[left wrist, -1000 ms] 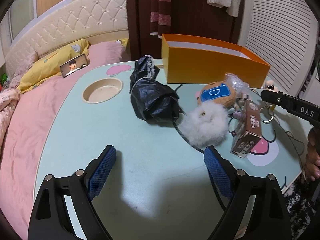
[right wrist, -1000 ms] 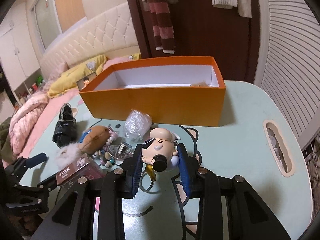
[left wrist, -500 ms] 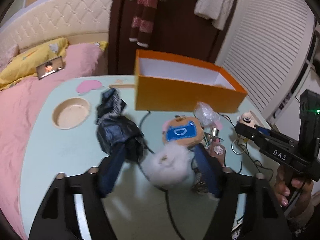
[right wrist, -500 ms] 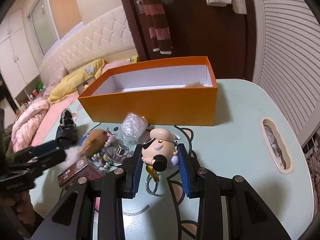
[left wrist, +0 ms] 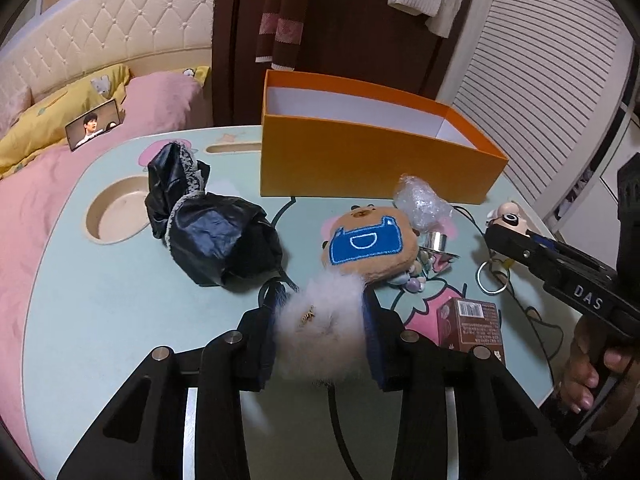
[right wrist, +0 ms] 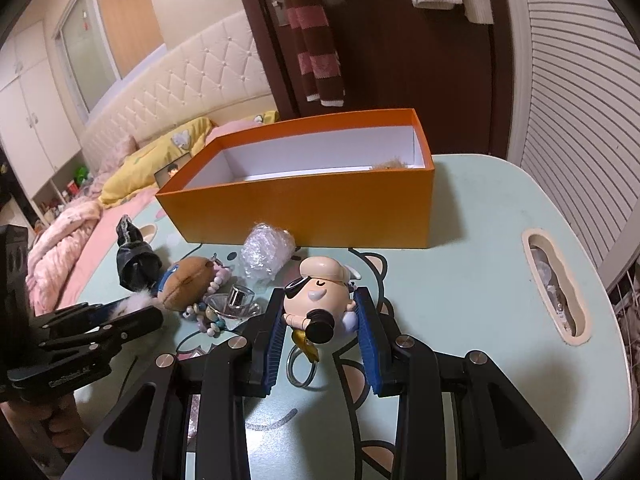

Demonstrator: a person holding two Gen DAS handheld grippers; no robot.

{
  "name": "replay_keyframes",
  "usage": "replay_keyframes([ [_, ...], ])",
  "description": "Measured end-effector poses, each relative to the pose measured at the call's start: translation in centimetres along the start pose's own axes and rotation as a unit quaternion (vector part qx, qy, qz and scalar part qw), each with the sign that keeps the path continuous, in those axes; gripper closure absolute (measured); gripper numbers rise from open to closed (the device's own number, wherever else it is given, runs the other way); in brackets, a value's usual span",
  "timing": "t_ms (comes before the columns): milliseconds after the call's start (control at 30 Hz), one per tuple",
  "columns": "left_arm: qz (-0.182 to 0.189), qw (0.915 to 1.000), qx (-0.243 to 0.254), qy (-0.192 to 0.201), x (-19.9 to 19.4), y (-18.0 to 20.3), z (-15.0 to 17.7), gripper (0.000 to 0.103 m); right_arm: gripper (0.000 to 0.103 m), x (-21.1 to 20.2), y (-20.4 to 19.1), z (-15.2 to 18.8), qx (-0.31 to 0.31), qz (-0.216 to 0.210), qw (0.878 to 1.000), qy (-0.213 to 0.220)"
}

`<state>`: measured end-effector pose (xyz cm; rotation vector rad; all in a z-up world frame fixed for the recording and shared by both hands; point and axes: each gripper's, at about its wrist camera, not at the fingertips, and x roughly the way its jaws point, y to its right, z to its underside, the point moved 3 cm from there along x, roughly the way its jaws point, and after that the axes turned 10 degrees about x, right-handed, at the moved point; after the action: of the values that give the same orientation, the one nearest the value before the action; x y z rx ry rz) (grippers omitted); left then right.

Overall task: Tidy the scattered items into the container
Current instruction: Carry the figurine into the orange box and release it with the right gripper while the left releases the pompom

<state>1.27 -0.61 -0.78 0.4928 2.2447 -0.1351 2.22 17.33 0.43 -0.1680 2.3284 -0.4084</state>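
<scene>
Left wrist view, nearest first: the left gripper [left wrist: 322, 320] has just been closing and its blue pads now squeeze the white fluffy pompom [left wrist: 320, 332], which sits low over the pale green lap table [left wrist: 100, 320]; at 3 o'clock of it lies a brown carton [left wrist: 470, 326]; just beyond, at 12 to 1 o'clock, lie the bear plush pouch [left wrist: 366, 244], some beads [left wrist: 412, 282] and a crinkled plastic wrap [left wrist: 420, 202]; at 10 o'clock lies the black folded umbrella [left wrist: 208, 224]; farthest stands the orange box [left wrist: 360, 160]; right wrist view shows the right gripper [right wrist: 322, 322] clamped narrowly on the pig figurine keychain [right wrist: 320, 296], not yet lifted clear; inside the box only a tuft of something brown [right wrist: 390, 164] shows at its far right corner; I judge the tidying barely begun, nearly everything left
</scene>
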Motion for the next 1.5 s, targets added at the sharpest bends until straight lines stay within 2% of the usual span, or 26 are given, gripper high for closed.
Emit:
replay_keyframes([
  [200, 0.003, 0.9995, -0.007, 0.030, -2.5, -0.3, 0.0, 0.065, 0.071, -0.6, -0.5, -0.2, -0.002, -0.003, 1.000, 0.007],
  [433, 0.003, 0.9985, -0.001, 0.055, -4.5, -0.1, -1.6, 0.065, 0.071, -1.7, -1.5, -1.0, -0.015, -0.012, 1.000, 0.016],
  [700, 0.007, 0.9948, 0.015, 0.101, -5.8, 0.7, -5.5, 0.065, 0.071, -2.4, -2.5, -3.1, -0.025, -0.025, 0.999, 0.036],
  [933, 0.011, 0.9919, 0.027, 0.124, -5.5, 1.0, -9.5, 0.065, 0.071, -2.6, -3.5, -5.4, -0.045, -0.034, 0.997, 0.056],
  [1200, -0.007, 0.9936, 0.026, 0.110, -1.9, 0.1, -13.9, 0.065, 0.071, -0.5, -3.5, -8.6, -0.044, -0.020, 0.997, 0.059],
  [1500, -0.003, 0.9969, 0.024, 0.075, 2.7, 0.2, -15.5, 0.065, 0.071, 3.2, -2.3, -10.7, -0.025, 0.005, 0.999, 0.036],
])
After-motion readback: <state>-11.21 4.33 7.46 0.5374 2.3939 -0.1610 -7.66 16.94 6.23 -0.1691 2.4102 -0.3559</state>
